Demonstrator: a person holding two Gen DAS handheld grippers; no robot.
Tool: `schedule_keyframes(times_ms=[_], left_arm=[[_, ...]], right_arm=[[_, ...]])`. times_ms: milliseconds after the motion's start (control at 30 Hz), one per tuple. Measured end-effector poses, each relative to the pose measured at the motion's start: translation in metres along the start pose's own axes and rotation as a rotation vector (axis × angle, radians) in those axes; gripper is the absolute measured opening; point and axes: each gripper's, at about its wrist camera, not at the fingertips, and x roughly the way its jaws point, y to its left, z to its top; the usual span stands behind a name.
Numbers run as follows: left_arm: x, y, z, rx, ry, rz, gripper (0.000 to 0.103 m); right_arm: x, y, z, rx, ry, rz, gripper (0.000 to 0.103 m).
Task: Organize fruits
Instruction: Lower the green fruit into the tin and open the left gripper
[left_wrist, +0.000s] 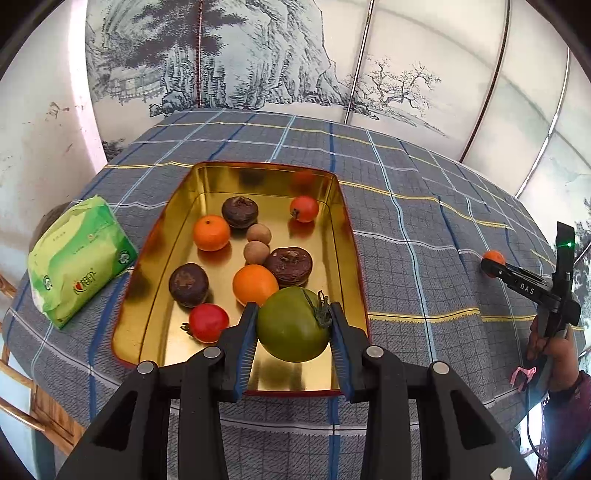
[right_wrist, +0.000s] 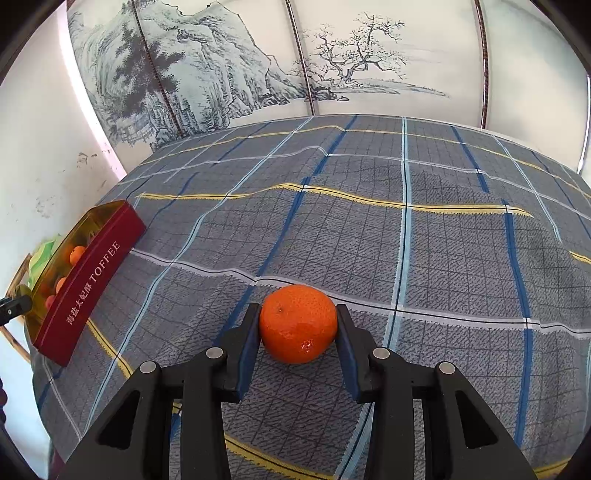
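My left gripper (left_wrist: 293, 314) is shut on a green tomato (left_wrist: 291, 326) and holds it over the near end of a gold-lined red tin (left_wrist: 345, 221). The tin holds two oranges (left_wrist: 211, 232), three dark brown fruits (left_wrist: 239, 211), two small tan fruits (left_wrist: 258, 233) and two red tomatoes (left_wrist: 304, 208). My right gripper (right_wrist: 298, 314) is shut on a mandarin (right_wrist: 298, 323) that sits on the plaid tablecloth. In the left wrist view the right gripper (left_wrist: 493, 264) and its mandarin show at the far right. The tin (right_wrist: 88, 280) lies far left in the right wrist view.
A green tissue pack (left_wrist: 79, 254) lies left of the tin. The plaid cloth (right_wrist: 369, 229) covers a round table. A painted screen (left_wrist: 258, 55) stands behind it. A wooden chair (left_wrist: 14, 365) stands at the table's left edge.
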Motion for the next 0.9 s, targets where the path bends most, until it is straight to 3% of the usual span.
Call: schedule_keyframes(times_ms=[600, 900], left_arm=[[0.019, -0.015, -0.002, 0.056, 0.021, 0.008, 0.033], [0.015, -0.023, -0.002, 0.109, -0.022, 0.07, 0.034]], right_arm=[[0.002, 0.0, -0.002, -0.006, 0.009, 0.0, 0.04], [0.004, 0.001, -0.003, -0.004, 0.014, 0.002, 0.04]])
